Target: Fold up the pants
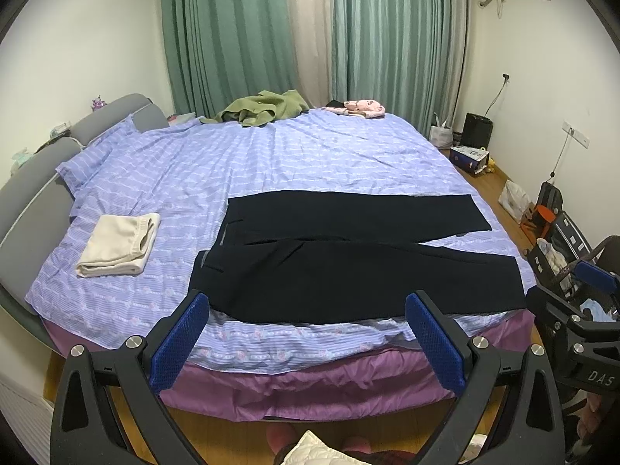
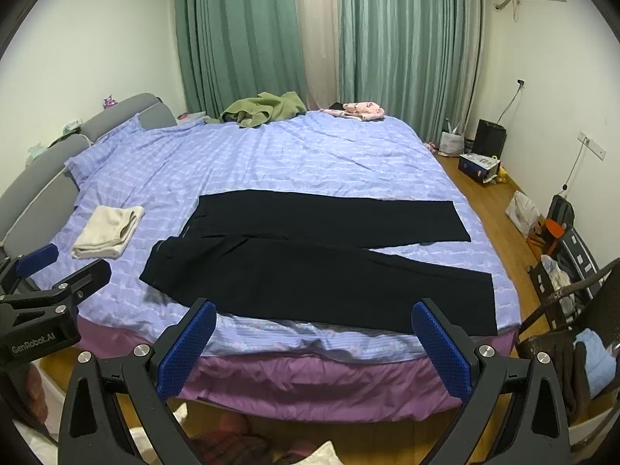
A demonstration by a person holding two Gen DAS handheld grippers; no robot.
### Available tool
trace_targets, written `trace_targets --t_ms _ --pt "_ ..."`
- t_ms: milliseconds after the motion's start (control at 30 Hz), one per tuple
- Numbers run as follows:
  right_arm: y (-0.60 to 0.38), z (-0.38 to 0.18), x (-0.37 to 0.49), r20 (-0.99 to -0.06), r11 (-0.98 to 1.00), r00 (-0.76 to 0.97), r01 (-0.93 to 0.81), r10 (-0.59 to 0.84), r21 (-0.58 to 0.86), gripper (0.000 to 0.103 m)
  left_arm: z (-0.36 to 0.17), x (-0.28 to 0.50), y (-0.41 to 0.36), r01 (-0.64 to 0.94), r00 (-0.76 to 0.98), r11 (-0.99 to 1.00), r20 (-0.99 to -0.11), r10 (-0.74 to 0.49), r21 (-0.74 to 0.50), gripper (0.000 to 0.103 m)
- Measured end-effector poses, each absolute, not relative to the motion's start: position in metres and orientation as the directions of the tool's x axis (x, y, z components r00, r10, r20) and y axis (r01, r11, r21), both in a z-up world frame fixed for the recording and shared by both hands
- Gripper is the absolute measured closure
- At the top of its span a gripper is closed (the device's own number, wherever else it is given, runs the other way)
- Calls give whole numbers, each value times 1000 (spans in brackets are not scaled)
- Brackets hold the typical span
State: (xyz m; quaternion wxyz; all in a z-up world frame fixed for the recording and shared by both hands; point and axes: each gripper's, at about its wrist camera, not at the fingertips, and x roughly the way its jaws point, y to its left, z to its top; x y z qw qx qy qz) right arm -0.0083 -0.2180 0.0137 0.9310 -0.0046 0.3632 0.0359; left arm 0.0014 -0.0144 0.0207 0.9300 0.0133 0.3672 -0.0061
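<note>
- Dark pants (image 1: pixel 341 267) are laid flat on the bed (image 1: pixel 310 162), legs spread toward 3 o'clock (waist at 9).
- Left gripper (image 1: pixel 306 333) is held wide open w/ nothing gripped, short of the bed edge.
- Right gripper (image 2: pixel 314 337) likewise: open, empty.
- Folded cream cloth (image 1: pixel 116 248) is seen at 9 o'clock of the pants.

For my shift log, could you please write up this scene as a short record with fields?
setting: bed with a striped purple sheet
pants: dark pants spread flat near the front edge, legs parted, not yet folded
left tongs: open, empty, short of the bed
right tongs: open, empty, short of the bed
other laundry: folded cream cloth; green garment and pink garment at the far edge
</note>
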Motion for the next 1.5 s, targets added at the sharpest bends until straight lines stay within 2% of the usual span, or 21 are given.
trace_targets --t_ms 1167,1500 --pt "-214 5 12 -690 992 716 -121 110 33 0 4 9 -1 -33 722 999 -691 36 17 0" --pt "-188 -32 51 -726 994 680 -85 103 62 0 -36 41 70 -120 693 992 -713 109 35 0"
